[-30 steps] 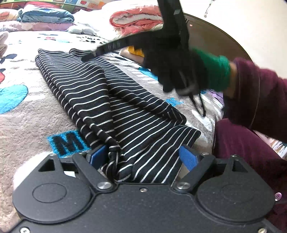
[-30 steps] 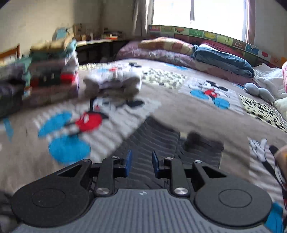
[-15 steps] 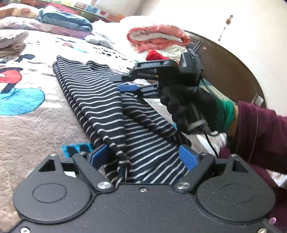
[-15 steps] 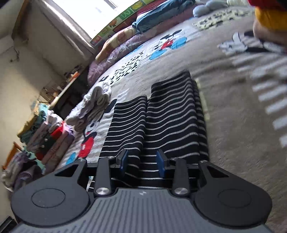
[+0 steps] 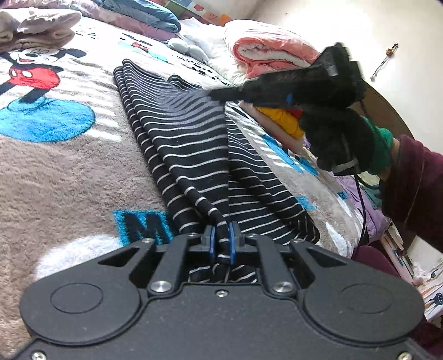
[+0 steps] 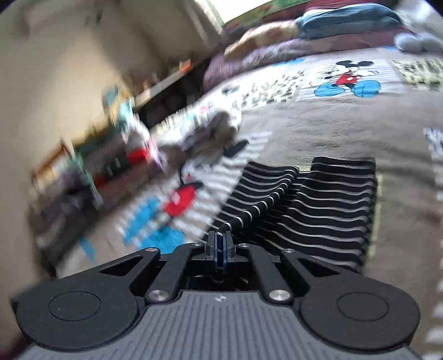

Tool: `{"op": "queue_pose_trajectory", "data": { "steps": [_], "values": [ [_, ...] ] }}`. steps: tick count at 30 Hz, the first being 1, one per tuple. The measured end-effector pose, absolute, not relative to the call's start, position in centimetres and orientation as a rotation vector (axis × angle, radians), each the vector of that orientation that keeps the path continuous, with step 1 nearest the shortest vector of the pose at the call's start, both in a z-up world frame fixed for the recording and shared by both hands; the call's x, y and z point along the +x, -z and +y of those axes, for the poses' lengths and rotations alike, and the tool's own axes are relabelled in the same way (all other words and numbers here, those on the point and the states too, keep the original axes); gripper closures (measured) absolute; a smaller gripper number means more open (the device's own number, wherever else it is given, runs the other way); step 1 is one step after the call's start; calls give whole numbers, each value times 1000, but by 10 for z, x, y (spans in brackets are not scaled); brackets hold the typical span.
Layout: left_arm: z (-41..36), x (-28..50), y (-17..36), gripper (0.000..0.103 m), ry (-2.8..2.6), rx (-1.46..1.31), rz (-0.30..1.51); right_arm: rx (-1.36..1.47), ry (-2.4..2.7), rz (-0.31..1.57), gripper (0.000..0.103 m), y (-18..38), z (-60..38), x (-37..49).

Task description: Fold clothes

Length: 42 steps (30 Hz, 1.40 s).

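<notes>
A black garment with thin white stripes lies folded lengthwise on the Mickey Mouse blanket. My left gripper is shut on its near end, pinching a bunched fold of cloth. My right gripper, held in a black-gloved hand, is at the garment's right edge farther up. In the right wrist view the right gripper is shut on a raised fold of the striped garment, whose far end shows two flat halves.
A folded pale garment lies at far left. A pink quilt roll and a yellow item lie to the right. Stacked folded clothes stand at the bed's left side, blurred. Pillows line the far edge.
Both grippers were open half a second ago and have shut on the striped garment. The left one closed on the near end. The right one closed on a fold at the edge and is moving.
</notes>
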<state>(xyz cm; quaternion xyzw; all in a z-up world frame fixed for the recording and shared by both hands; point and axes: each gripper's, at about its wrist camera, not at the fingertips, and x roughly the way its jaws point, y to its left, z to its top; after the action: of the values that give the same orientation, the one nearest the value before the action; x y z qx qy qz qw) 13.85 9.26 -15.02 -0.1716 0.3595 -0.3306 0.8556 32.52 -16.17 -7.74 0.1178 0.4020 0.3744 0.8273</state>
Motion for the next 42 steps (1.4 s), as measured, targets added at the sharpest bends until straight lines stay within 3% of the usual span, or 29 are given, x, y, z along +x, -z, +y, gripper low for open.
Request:
{"op": "queue_pose_trajectory", "data": {
  "steps": [3, 5, 8, 11, 13, 17, 19, 27, 31, 34, 39, 42],
  "values": [
    [93, 140, 150, 95, 693, -359, 765, 205, -741, 944, 95, 92, -162, 332],
    [92, 142, 150, 95, 690, -357, 767, 175, -666, 948, 82, 100, -166, 327],
    [91, 142, 147, 95, 683, -351, 762, 217, -593, 882, 78, 99, -177, 314],
    [92, 138, 144, 92, 683, -347, 752, 215, -607, 738, 78, 78, -174, 289],
    [94, 136, 142, 83, 684, -351, 744, 134, -672, 671, 79, 69, -159, 270],
    [97, 133, 139, 81, 675, -354, 732, -114, -701, 783, 81, 104, -116, 260],
    [102, 129, 135, 77, 659, -350, 712, -176, -696, 749, 80, 116, -109, 255],
    [100, 126, 111, 77, 658, -333, 474, -71, -682, 598, 76, 77, -118, 232],
    [68, 139, 123, 77, 665, -184, 576, -29, -665, 641, 72, 81, -125, 238],
    [59, 148, 142, 77, 603, -117, 679, -56, -604, 808, 72, 113, -121, 253],
    [67, 133, 132, 65, 635, -130, 614, 79, -570, 722, 71, 88, -147, 241],
    [66, 120, 129, 64, 655, -131, 586, 77, -536, 648, 70, 77, -169, 212]
  ]
}}
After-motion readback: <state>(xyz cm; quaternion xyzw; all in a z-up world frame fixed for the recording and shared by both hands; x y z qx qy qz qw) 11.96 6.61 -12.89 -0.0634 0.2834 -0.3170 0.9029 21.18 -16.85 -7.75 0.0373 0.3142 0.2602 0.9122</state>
